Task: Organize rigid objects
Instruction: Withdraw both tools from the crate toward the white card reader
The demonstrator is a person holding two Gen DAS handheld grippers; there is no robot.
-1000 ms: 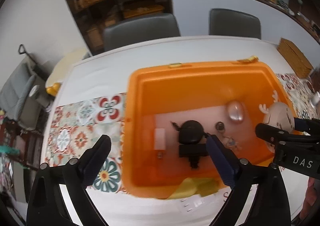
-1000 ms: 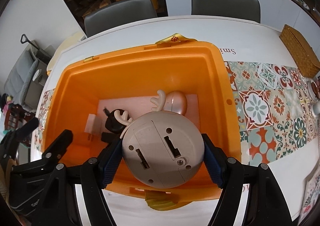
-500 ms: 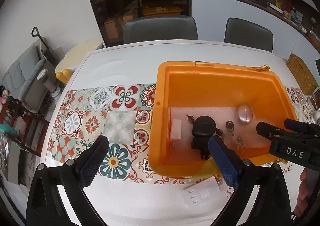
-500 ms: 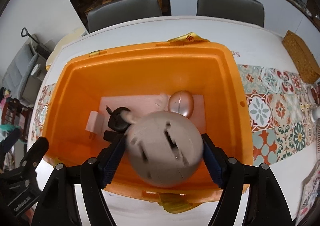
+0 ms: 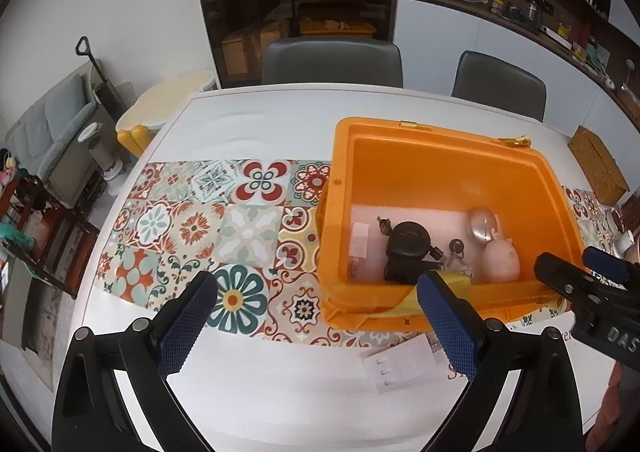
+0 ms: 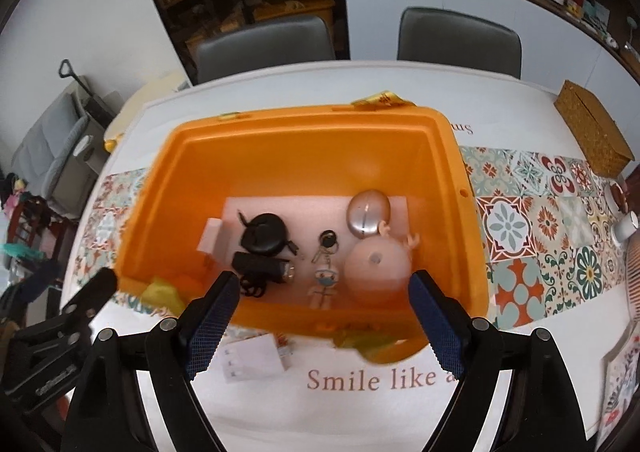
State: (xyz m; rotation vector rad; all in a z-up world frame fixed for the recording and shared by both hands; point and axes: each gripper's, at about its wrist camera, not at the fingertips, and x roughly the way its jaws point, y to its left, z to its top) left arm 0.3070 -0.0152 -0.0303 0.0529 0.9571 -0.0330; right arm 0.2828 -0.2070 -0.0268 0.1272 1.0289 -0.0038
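The orange bin (image 6: 304, 144) sits on the white table (image 5: 248, 384). Inside it, a round antlered toy (image 6: 378, 266) lies beside a silver mouse (image 6: 368, 212) and a keychain (image 6: 326, 264). Both the left gripper (image 5: 316, 322) and the right gripper (image 6: 320, 316) hang wide open and empty.

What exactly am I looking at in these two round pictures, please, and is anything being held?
No robot arm is here: a person holds a two-finger tool in each hand, and each tool carries a fisheye camera looking along its fingers. One picture comes from the left tool, the other from the right tool. Both tools are open and hold nothing. Each looks down at an orange bin standing on a white table with a patterned tile runner. Inside the bin lie a pink round toy with antlers, a silver computer mouse, a keyring with a small figure, a black flashlight, a black round case and a white box.
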